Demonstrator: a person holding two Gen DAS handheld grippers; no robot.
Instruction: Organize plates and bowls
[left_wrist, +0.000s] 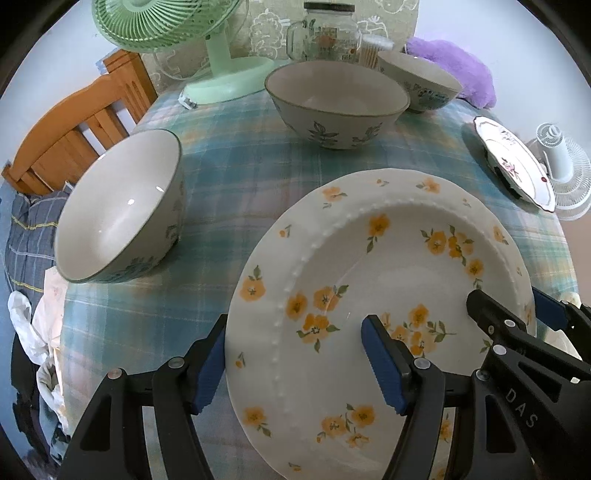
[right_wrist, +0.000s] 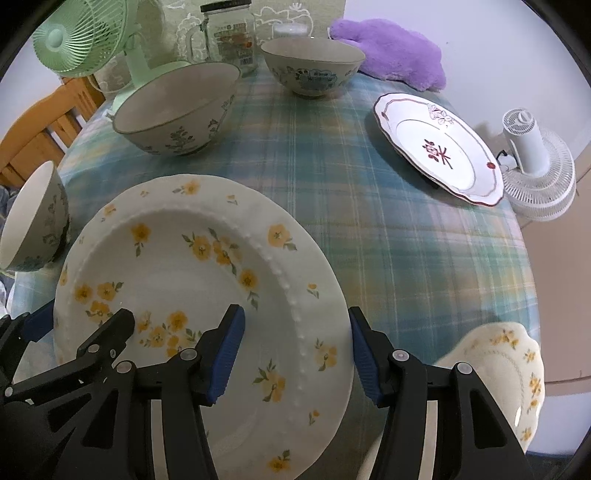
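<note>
A large white plate with yellow flowers (left_wrist: 369, 266) (right_wrist: 184, 266) lies at the near side of the plaid table. My left gripper (left_wrist: 295, 332) straddles its left rim, with one blue pad against the outer edge and the other in the well. On the opposite rim my right gripper (right_wrist: 295, 314) grips the same way. Each gripper also shows in the other view: the right gripper (left_wrist: 513, 302) and the left gripper (right_wrist: 83, 317). Three floral bowls stand around: a left bowl (left_wrist: 118, 210), a middle bowl (left_wrist: 336, 99) and a far bowl (left_wrist: 421, 81). A red-flowered plate (right_wrist: 439, 147) lies at the right. A small scalloped yellow-flowered plate (right_wrist: 509, 373) sits at the near right edge.
At the back stand a green desk fan (left_wrist: 166, 22), a glass jar (left_wrist: 328, 33) and a purple plush (right_wrist: 391, 48). A white fan (right_wrist: 532, 158) sits off the table's right edge. A wooden chair (left_wrist: 74, 129) is at the left. Bare tablecloth (right_wrist: 369, 229) lies between the dishes.
</note>
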